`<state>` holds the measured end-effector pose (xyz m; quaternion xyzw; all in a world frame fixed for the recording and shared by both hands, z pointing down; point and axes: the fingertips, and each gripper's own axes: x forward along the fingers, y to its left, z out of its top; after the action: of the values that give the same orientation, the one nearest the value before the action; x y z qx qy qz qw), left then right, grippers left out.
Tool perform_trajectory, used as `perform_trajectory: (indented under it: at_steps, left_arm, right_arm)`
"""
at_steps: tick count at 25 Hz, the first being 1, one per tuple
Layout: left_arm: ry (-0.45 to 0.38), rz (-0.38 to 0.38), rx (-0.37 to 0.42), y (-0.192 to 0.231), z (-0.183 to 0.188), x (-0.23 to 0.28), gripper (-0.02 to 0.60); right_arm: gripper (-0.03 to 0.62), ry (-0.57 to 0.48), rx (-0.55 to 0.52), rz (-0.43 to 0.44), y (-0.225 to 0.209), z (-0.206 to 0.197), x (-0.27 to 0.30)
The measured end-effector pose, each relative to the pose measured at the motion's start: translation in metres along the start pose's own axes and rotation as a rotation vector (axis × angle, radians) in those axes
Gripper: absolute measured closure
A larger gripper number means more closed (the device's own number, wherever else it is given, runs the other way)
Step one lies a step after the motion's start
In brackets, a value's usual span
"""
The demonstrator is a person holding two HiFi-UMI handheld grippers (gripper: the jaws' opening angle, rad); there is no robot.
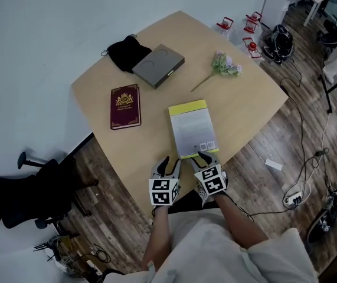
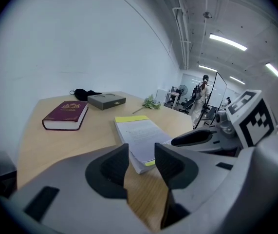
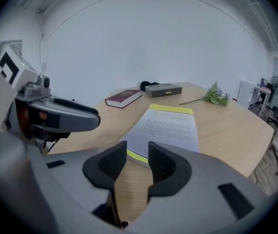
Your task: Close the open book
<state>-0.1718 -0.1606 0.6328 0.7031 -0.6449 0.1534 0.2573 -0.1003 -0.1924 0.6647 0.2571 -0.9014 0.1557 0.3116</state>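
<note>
A book with a white cover and a yellow strip (image 1: 192, 128) lies flat and closed on the wooden table (image 1: 245, 105), near the front edge. It also shows in the left gripper view (image 2: 139, 133) and the right gripper view (image 3: 170, 126). My left gripper (image 1: 168, 163) hovers just left of the book's near corner, open, with only table top between its fingers (image 2: 141, 152). My right gripper (image 1: 202, 157) is at the book's near edge, open, nothing between its pads (image 3: 138, 152). The book's near corner lies just beyond them.
A maroon book (image 1: 124, 105) lies at the left. A grey box (image 1: 159, 65) and a black cloth (image 1: 127, 52) sit at the back. A flower sprig (image 1: 224, 65) lies back right. A black office chair (image 1: 26, 193) stands on the floor left of the table.
</note>
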Motion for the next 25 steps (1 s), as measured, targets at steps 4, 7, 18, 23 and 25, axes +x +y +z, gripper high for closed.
perform_trajectory:
  at_steps: [4,7,18,23,25]
  left_arm:
    - [-0.005,-0.013,0.031,-0.008,0.005,-0.003,0.407]
    - [-0.012,-0.02,0.046,-0.012,0.007,-0.005,0.407]
    - [-0.053,-0.033,0.074,-0.021,0.018,-0.016,0.463]
    - [-0.07,-0.032,0.062,-0.023,0.022,-0.02,0.525]
    - [-0.076,-0.036,0.069,-0.026,0.025,-0.021,0.539]
  right_arm:
    - [0.447,-0.047,0.055,-0.023,-0.017,0.003,-0.027]
    - [0.447,-0.066,0.079,-0.054,-0.032,-0.002,-0.039]
    - [0.447,-0.148,0.164,-0.118,-0.055,-0.004,-0.071]
    - [0.487,-0.176,0.153,-0.11,-0.051,0.0,-0.078]
    - [0.508,-0.191,0.158,-0.113,-0.051,0.001,-0.082]
